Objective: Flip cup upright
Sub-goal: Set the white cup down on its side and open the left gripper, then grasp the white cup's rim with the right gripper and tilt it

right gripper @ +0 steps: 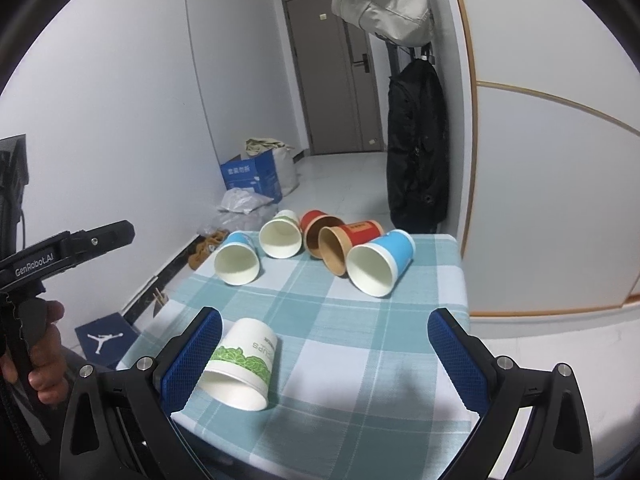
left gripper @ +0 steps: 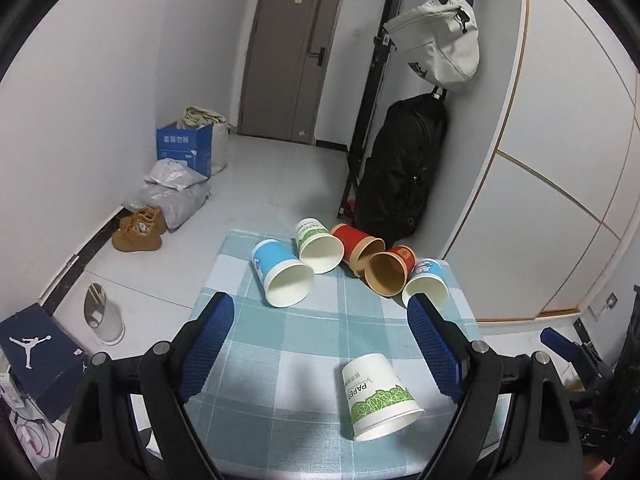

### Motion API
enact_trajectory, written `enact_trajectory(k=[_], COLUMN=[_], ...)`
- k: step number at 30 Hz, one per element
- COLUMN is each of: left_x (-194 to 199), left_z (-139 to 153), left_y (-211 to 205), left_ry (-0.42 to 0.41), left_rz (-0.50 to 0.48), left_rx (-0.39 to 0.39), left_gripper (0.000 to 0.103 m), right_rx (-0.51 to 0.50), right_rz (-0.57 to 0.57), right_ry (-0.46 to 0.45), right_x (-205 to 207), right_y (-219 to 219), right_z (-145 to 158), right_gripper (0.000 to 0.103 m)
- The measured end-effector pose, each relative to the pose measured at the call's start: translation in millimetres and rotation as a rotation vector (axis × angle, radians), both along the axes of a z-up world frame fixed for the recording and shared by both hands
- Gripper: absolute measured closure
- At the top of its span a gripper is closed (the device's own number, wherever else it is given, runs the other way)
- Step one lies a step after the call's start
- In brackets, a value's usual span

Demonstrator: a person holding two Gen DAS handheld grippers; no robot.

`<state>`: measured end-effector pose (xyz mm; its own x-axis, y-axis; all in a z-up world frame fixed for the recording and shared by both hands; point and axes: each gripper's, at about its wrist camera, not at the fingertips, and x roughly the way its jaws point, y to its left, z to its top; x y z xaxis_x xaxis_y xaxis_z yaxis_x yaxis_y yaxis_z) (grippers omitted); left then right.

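Observation:
A white paper cup with a green leaf band point(left gripper: 378, 398) point(right gripper: 240, 364) stands upside down, mouth on the checked tablecloth point(left gripper: 304, 360) point(right gripper: 360, 352) near the front edge. My left gripper point(left gripper: 322, 312) is open and empty above the cloth, with the cup between its fingers but nearer the camera. My right gripper point(right gripper: 324, 332) is open and empty; the cup sits just inside its left finger point(right gripper: 192, 356). Several cups lie on their sides at the far edge: blue point(left gripper: 282, 274) point(right gripper: 238, 258), green-white point(left gripper: 318, 246) point(right gripper: 280, 234), red point(left gripper: 358, 250), brown point(left gripper: 388, 274) point(right gripper: 340, 248), blue point(left gripper: 426, 288) point(right gripper: 378, 262).
The small table stands in a hallway. A black bag point(left gripper: 400, 168) and grey bag point(left gripper: 436, 40) hang at the wall on the right. Boxes, bags and shoes point(left gripper: 140, 230) lie on the floor at left. The left gripper's body point(right gripper: 60, 252) and hand show in the right wrist view.

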<state>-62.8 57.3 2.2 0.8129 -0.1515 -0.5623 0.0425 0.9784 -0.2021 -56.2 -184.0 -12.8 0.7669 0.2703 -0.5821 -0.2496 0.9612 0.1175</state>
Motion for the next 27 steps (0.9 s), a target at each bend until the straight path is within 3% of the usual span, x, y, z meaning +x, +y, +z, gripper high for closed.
enact_trajectory(k=[7, 18, 23, 27], left_x=[-1.7, -8.3, -4.5, -0.9], left_z=[-22.7, -16.4, -16.4, -12.0], left_y=[3.1, 6.7, 11.2, 12.3], left_ry=[0.055, 0.023, 0.045, 0.031], left_rz=[0.058, 0.064, 0.034, 0.035], left_rx=[0.016, 0.031, -0.036, -0.052], left_gripper=[0.017, 0.017, 0.018, 0.018], right_rx=[0.001, 0.03, 0.087, 0.015], right_rz=[0.026, 0.095, 0.132, 0.158], right_ry=[-0.037, 0.001, 0.021, 0.04], right_x=[-5.7, -4.7, -11.3, -11.7], right_y=[4.2, 10.4, 13.2, 25.9], right_z=[4.5, 0.3, -1.0, -6.5], right_gripper=[0.0, 0.0, 0.0, 0.001])
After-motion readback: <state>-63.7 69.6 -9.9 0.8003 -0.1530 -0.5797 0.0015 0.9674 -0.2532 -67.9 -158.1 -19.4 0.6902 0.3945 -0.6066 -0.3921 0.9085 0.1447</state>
